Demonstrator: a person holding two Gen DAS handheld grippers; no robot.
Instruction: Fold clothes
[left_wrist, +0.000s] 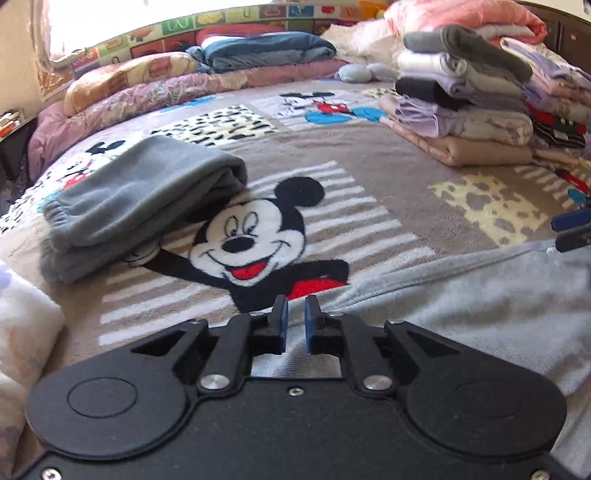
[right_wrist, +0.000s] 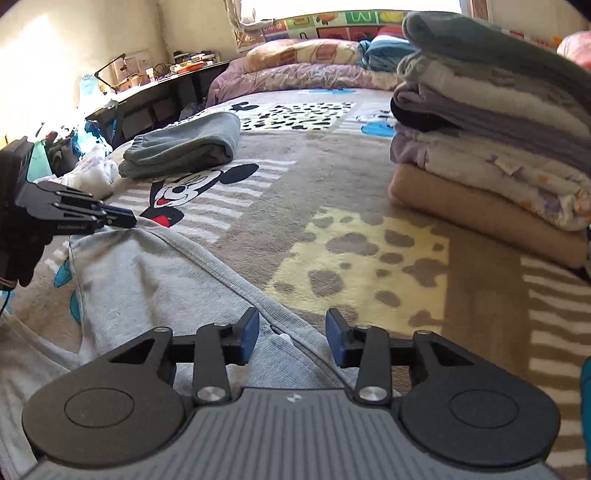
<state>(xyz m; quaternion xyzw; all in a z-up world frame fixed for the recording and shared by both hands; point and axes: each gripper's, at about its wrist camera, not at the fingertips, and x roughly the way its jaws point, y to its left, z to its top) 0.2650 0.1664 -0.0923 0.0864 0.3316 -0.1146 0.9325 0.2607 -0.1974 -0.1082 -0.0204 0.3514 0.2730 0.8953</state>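
A light grey garment (left_wrist: 480, 295) lies spread flat on the Mickey Mouse blanket (left_wrist: 332, 155); it also shows in the right wrist view (right_wrist: 147, 273). My left gripper (left_wrist: 296, 321) hovers at the garment's upper edge, its jaws nearly closed with a narrow gap and no cloth between them. It shows from the side in the right wrist view (right_wrist: 125, 219). My right gripper (right_wrist: 291, 336) is open over the garment's ribbed edge, empty. Its tips show at the right edge of the left wrist view (left_wrist: 572, 230).
Folded grey sweatpants (left_wrist: 140, 199) lie at the left of the bed. A tall stack of folded clothes (right_wrist: 498, 140) stands at the right. Quilts and pillows (left_wrist: 207, 77) lie at the far side. A white cloth (left_wrist: 22, 332) lies at the near left.
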